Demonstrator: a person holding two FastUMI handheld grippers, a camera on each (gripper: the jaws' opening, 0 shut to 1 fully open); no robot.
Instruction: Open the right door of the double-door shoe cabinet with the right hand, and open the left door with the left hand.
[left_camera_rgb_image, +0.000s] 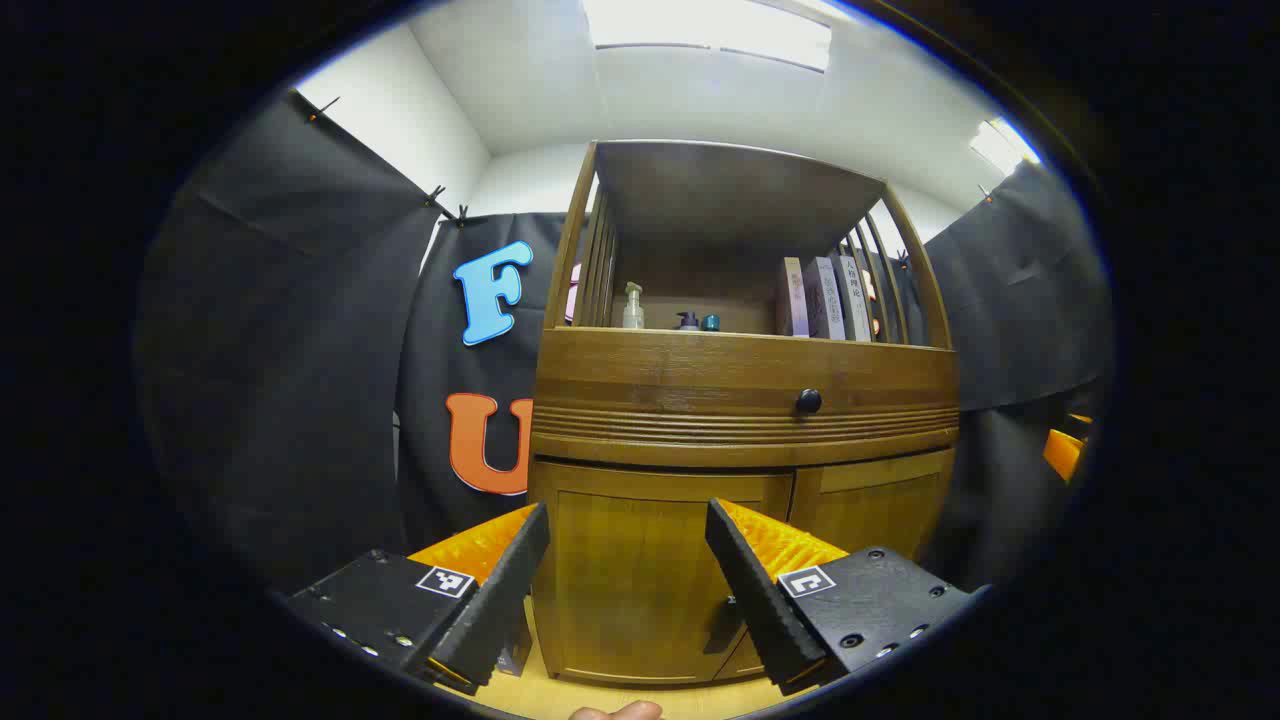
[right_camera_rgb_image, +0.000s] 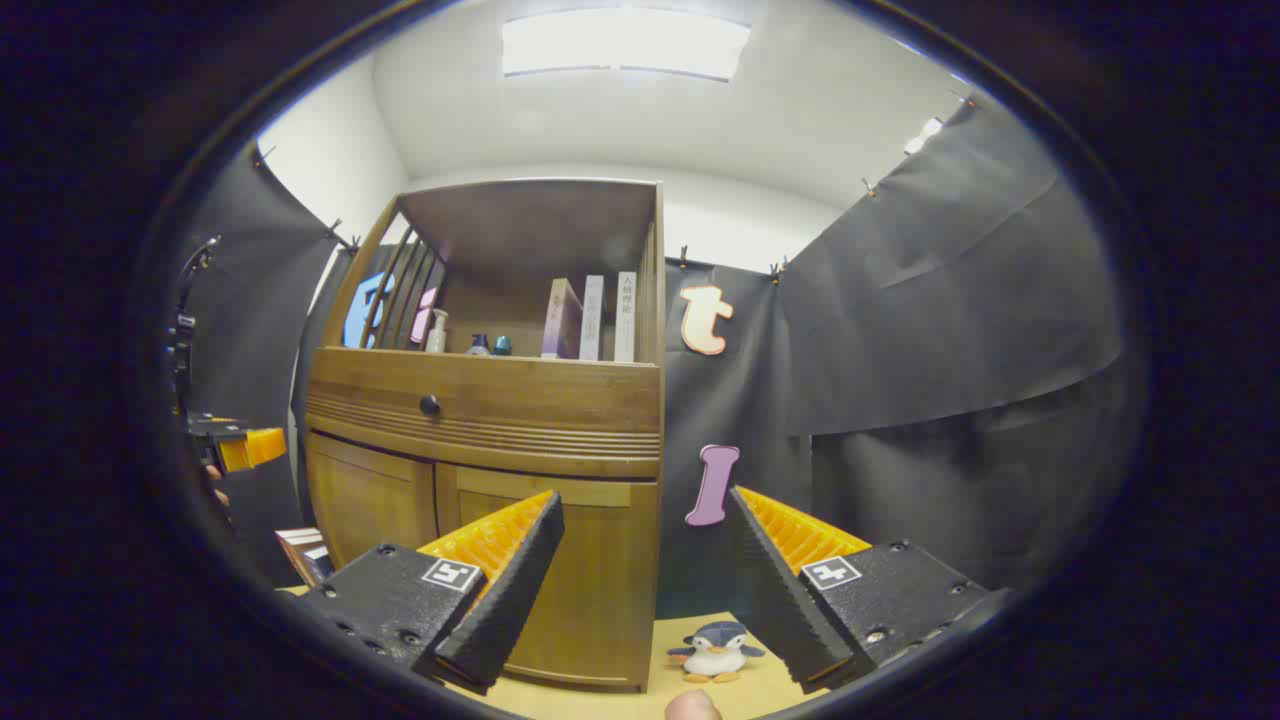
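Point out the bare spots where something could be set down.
The floor between the cabinet and the toy penguin is bare. The shelf gap between bottles and books is free; its ends are crowded.

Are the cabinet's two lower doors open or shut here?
Shut: left door and right door sit flush with the frame; both tongs hang open, short of them.

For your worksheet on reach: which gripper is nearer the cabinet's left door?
Left. The left gripper faces the closed left door head-on, jaws open. The right gripper points past the cabinet's right edge, toward the toy penguin.
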